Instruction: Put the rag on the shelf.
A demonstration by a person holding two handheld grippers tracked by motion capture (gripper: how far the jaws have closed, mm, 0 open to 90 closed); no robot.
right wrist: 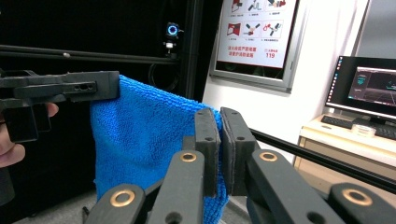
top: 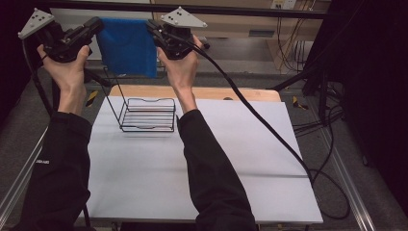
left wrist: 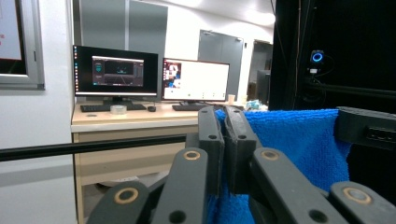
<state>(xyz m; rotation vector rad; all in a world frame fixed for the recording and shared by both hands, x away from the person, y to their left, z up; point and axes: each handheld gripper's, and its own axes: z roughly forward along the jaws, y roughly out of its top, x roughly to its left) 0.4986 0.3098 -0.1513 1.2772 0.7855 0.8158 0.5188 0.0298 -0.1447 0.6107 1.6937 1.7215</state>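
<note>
Black sleeves and forearms come nearest the high view, rising from its bottom edge to my two hands. Left tool [top: 98,23] is clamped on the left top corner of the blue cloth [top: 127,47]; right tool [top: 151,25] is clamped on the right top corner. Both sets of jaws stand pressed together on the fabric.

Position of the cloth: held in the air, hanging flat between the two tools, its top edge running left to right and its body dropping straight down. It hangs above and beyond the black wire rack [top: 146,114], which stands on the white bench [top: 231,159] near its far edge. Neither hand is clearly nearer the rack; the rack lies below and between them.

Finding: the coming move, in my judgement, turns on lowering the cloth toward me so its top edge meets the rack's upright rail.

Left gripper view shows the pile of the cloth [left wrist: 299,140] and the right tool [left wrist: 366,128] at its far corner. High view alone gives the rack.
</note>
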